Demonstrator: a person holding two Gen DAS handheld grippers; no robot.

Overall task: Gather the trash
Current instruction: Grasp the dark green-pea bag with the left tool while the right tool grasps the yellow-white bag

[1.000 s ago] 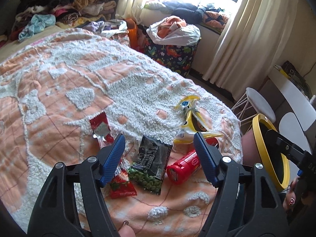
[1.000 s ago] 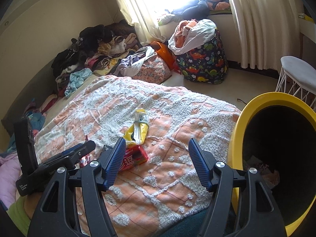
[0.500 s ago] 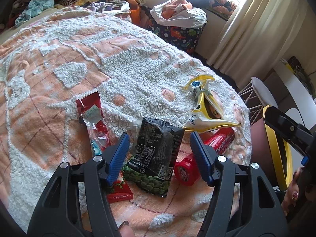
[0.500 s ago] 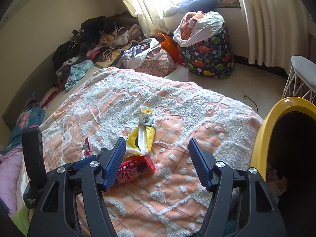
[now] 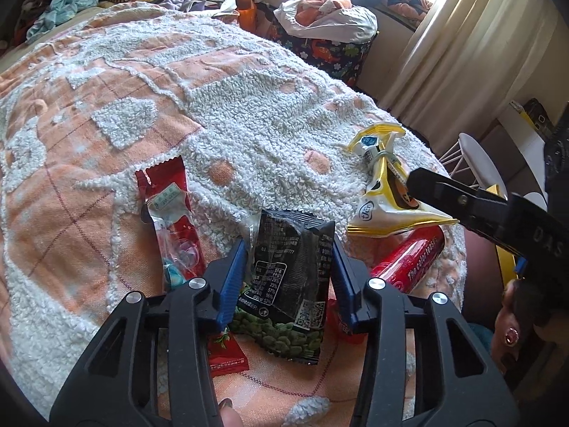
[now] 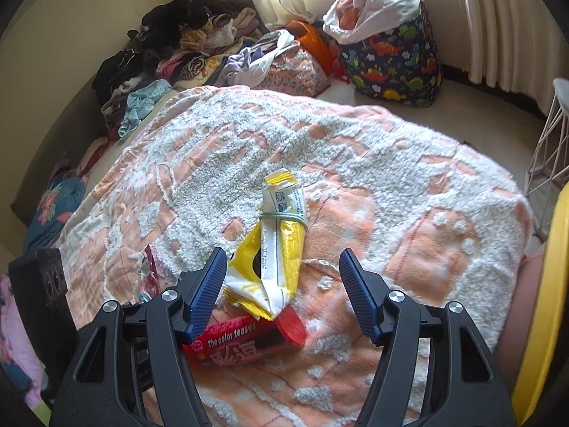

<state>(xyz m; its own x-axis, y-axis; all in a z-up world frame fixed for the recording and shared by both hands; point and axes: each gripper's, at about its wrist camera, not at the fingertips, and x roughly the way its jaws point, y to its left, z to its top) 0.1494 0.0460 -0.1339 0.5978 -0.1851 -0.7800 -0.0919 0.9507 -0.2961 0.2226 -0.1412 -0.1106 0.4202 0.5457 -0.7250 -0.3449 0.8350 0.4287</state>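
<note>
Trash lies on the orange and white bedspread [image 5: 199,82]. My left gripper [image 5: 288,254] has its blue fingers pressed on both sides of a black snack bag of green peas [image 5: 288,270]. A red wrapper [image 5: 174,213] lies to its left and a red tube [image 5: 409,263] to its right, with a yellow snack bag [image 5: 387,195] beyond it. My right gripper [image 6: 282,267] is open above the yellow bag [image 6: 277,245] and the red tube [image 6: 242,341]. The right gripper's body also shows at the right edge of the left wrist view.
A yellow-rimmed bin [image 6: 547,284] stands at the bed's right edge. A dinosaur-print laundry bag [image 6: 391,57] and a white wire stool [image 6: 554,142] are on the floor beyond. Piles of clothes [image 6: 170,53] cover the far side of the bed.
My left gripper has moved forward and down and closed on the black pea bag. My right gripper has moved in over the yellow bag and red tube, still open.
</note>
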